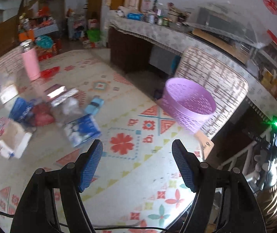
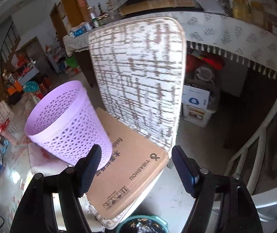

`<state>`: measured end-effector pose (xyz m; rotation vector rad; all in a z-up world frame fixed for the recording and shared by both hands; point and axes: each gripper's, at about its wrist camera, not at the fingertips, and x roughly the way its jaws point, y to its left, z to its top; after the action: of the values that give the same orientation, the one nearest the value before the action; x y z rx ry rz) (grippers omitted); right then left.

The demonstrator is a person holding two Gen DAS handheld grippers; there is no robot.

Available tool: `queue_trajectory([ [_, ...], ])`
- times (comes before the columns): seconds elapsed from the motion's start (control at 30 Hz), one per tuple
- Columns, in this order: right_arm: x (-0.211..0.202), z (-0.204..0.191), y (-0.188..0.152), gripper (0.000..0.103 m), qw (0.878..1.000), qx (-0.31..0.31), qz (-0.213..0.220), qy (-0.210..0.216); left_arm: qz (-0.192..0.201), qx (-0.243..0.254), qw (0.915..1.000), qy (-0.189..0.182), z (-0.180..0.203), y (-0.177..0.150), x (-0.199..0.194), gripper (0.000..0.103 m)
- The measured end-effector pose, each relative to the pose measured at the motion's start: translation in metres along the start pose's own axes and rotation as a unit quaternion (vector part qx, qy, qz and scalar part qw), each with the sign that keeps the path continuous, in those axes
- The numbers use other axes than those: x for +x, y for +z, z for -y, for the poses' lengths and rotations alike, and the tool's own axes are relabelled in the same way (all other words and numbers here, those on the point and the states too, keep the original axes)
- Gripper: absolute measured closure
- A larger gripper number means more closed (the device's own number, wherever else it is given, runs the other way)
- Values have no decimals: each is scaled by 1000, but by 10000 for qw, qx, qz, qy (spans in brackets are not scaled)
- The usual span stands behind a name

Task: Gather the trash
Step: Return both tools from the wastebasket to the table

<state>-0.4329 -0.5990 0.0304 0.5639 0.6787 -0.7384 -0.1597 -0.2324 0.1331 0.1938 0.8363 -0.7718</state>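
The table (image 1: pixel 130 104) with its patterned cloth takes up most of my left view, and it is far from tidy. Beside its far edge stands a chair (image 2: pixel 138 73) with a woven back, a flat cardboard box (image 2: pixel 130 155) on its seat, and on that box the lilac mesh wastebasket (image 2: pixel 66 120). I can see a good way down its inner wall and nothing shows there; its bottom is hidden, so I can't say it is empty.

The trash itself sits in a heap (image 1: pixel 47 114) on the left part of the table, well apart from the basket: blue tissue packs, a red crumpled bag, clear and silvery wrappers, and a torn carton nearest me. A pink flask (image 1: pixel 30 62) stands behind the heap; I judge that is not rubbish.

My left gripper (image 1: pixel 137 167) hangs over bare cloth, jaws wide, nothing between them. My right gripper (image 2: pixel 136 169) points at the chair seat close to the basket, jaws also wide and empty.

By my reckoning most of the job remains: nearly the whole heap still waits to be carried across.
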Motion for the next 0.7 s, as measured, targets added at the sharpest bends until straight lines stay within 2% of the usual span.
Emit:
queue_trajectory([
  [0.23,-9,-77,5,9,9970,-737,-66,244,319,-679,9955,580,-56,-16,-38,29],
  [0.3,-22,-111,4,9,9915,-1169,204,540,419,-921,9917,798,-77,-24,-51,28],
  [0.33,-33,-130,1,8,9854,-1418,499,804,473,-1035,9895,886,-87,-29,-58,27],
  [0.4,-47,-163,-10,1,9714,-1844,931,1172,572,-1250,9850,1045,-106,-40,-71,25],
  [0.43,-46,-186,-18,0,9647,-2139,917,1232,620,-1373,9817,1161,-118,-47,-78,24],
  [0.53,-33,-232,-35,0,9563,-2567,634,1251,690,-1678,9724,1470,-147,-64,-94,24],
  [0.7,-24,-286,-58,3,9444,-2748,218,1793,666,-2064,9594,1805,-193,-90,-110,24],
])
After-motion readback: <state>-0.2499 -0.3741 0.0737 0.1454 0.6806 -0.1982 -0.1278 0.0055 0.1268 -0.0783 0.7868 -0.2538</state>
